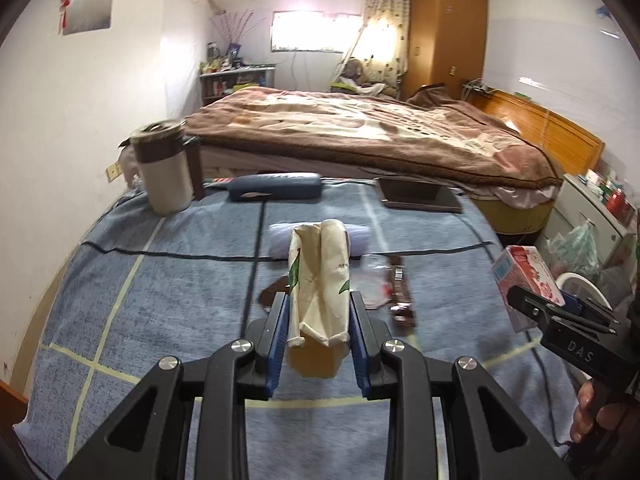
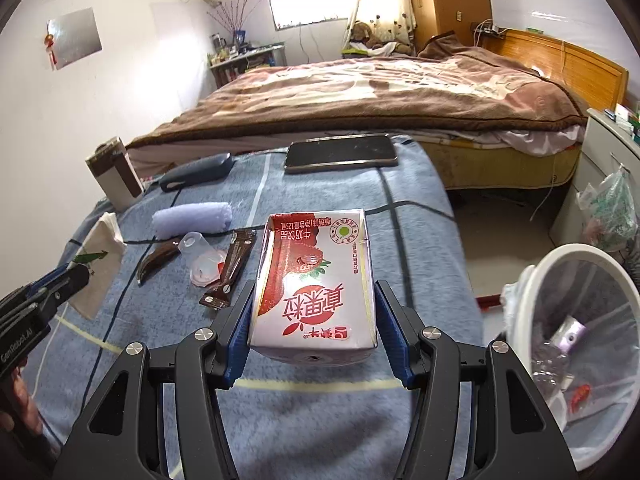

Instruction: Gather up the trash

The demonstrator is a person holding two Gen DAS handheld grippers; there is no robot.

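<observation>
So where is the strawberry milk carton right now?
The strawberry milk carton is clamped in the right claw, centre of the right wrist view, over the blue blanket, with the lined trash bin to its right.

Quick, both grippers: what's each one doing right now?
Left gripper: closed on the cream paper bag.
Right gripper: closed on the red-and-white drink carton.
</observation>
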